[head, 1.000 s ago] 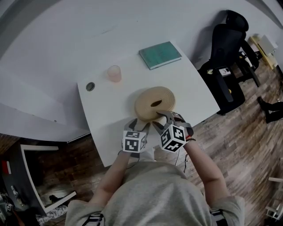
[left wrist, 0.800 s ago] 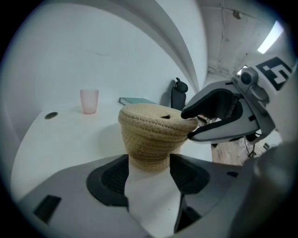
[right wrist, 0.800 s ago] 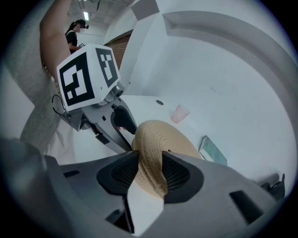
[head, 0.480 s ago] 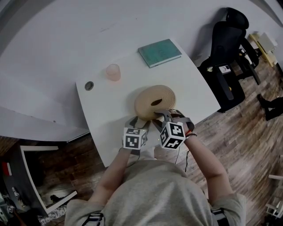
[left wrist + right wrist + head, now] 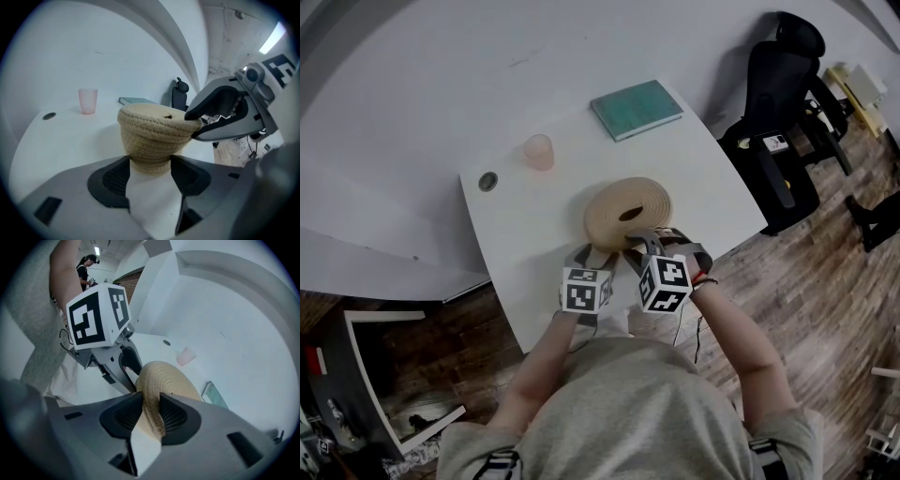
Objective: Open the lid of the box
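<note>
Sitting near the front edge of the white rectangular table (image 5: 520,248) is the round, straw-coloured woven box (image 5: 149,152), its domed woven lid (image 5: 628,211) showing a small dark hole at the centre. The left gripper (image 5: 150,166) reaches in from the near side, and its two dark ribbed pads (image 5: 115,176) press on either side of the box's narrower lower body, clamping it. The right gripper (image 5: 149,411) comes in just beside it. Its jaws have just been closing and now pinch the lid's near rim, which stands edge-on between the pads. The lid seems to rest on the body, though the seam is hard to read from these angles. Further back on the table, well apart from the box, stand a pale pink translucent cup (image 5: 538,151) and a flat teal book (image 5: 637,109). A black office chair (image 5: 778,103) stands on the wooden floor beyond the table's right end.
</note>
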`<move>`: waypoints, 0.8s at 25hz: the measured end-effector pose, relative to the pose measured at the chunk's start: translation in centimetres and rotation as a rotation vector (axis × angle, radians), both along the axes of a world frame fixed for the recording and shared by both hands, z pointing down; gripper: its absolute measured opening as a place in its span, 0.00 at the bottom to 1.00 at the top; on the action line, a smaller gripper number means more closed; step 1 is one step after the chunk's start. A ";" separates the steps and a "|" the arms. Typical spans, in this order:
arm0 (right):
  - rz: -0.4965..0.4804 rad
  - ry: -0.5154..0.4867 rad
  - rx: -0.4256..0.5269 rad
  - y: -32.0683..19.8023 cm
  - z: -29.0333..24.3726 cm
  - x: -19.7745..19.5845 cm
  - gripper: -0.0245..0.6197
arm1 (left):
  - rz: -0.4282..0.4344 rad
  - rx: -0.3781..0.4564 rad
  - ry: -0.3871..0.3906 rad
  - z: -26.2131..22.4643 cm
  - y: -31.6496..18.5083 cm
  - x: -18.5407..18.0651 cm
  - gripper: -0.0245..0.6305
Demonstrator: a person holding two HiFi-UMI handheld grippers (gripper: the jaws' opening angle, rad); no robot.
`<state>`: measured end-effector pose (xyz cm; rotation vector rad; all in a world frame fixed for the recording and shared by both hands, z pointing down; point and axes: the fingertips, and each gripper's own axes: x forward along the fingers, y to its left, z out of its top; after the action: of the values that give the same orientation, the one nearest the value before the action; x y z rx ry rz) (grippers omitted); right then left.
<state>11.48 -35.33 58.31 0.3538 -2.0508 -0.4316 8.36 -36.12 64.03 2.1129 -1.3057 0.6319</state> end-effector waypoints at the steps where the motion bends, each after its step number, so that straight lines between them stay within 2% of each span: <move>1: -0.001 0.001 0.001 0.0 0.0 0.0 0.22 | -0.001 -0.001 -0.002 0.0 0.0 0.0 0.42; 20: 0.073 -0.136 0.028 -0.8 -3.8 0.7 0.19 | -0.044 -0.006 -0.017 0.0 0.1 -0.2 0.42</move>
<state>12.19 -36.14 54.54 0.4852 -2.1578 -0.4017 8.20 -35.99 63.99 2.0724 -1.3549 0.6357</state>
